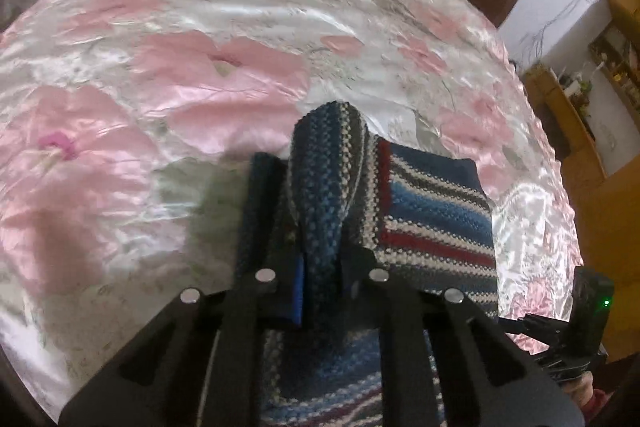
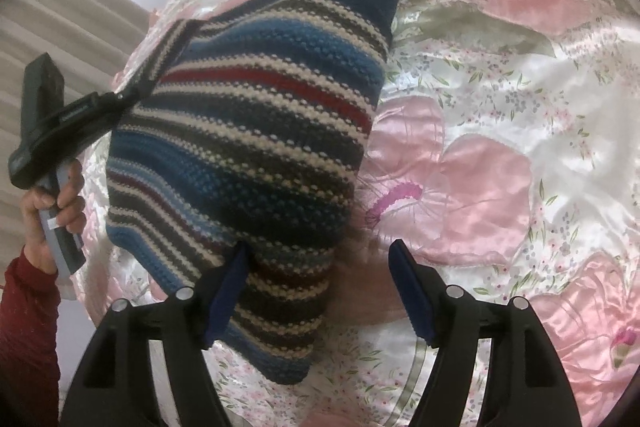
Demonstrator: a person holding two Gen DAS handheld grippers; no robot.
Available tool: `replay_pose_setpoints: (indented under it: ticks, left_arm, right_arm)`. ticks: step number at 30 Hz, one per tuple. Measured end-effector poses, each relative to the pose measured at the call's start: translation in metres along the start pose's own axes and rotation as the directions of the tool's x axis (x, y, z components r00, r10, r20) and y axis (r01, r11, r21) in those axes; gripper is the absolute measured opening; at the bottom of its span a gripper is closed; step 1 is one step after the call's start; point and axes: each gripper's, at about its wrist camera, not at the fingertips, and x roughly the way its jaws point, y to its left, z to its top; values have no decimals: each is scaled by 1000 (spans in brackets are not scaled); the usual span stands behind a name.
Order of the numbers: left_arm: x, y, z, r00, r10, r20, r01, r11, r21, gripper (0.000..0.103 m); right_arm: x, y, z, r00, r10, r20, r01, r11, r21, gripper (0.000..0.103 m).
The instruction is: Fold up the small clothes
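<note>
Nearest in the right wrist view: right gripper (image 2: 320,291), jaws spread wide, nothing between the pads. Striped knit garment (image 2: 248,155) just ahead, hanging from 12 down past 7 o'clock, its lower corner draped beside the left pad (image 2: 228,291); whether touching, impossible to tell. Long axis tilted from 1 o'clock down to 7.

Further off at 9 o'clock, left gripper (image 2: 132,95) pinched on the garment's upper corner, held by a hand (image 2: 52,211) in a red sleeve (image 2: 28,327). Confirmed in the left wrist view: left gripper (image 1: 320,247) clamped on a bunched fold of knit, remainder trailing to 3 o'clock.

Likely next: closing on the free lower corner, nearest the right gripper.

Thick blue, white, red and grey stripes; soft, heavy drape. Beyond, pink floral satin bedspread (image 2: 500,167).
</note>
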Motion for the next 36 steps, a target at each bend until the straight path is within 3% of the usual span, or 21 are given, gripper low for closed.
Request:
replay_pose_setpoints:
  ticks: [3,7,9,12,14,16,21,27,36]
  left_arm:
    - [28,7,-4,997,38,-72,-38,999,-8,13]
    - [36,7,-2,995,53,-87,-54,998,-11,16]
    - [28,11,1,993,48,-107,-50,999,-15,24]
    - [7,17,-3,994,40,-97,-43,999,-28,44]
    - [-13,22,-6,996,-1,-93,-2,1000,-29,63]
    - [-27,25,-13,993,-42,-107,39,999,-29,72]
    - [-22,33,-29,975,-115,-188,105,993,-60,75]
    - [10,25,-41,950,-172,-260,165,985,-48,75]
    - [54,29,-31,918,-255,-303,232,966,-112,75]
  right_arm:
    - [3,2,0,1000,-14,-7,14,1000,1,72]
    - [6,2,0,999,-29,-18,29,1000,5,72]
    - [4,2,0,999,-35,-20,35,999,5,72]
    - [-5,4,-2,1000,-30,-9,30,1000,6,72]
    - [-15,4,-4,1000,-19,10,19,1000,13,72]
    - [-26,3,-3,1000,1,31,-2,1000,24,74]
    - [-36,0,2,999,7,49,-9,999,45,77]
    - [-12,0,15,999,52,10,-52,996,79,79]
    - [18,-5,32,990,141,-6,-140,985,102,87]
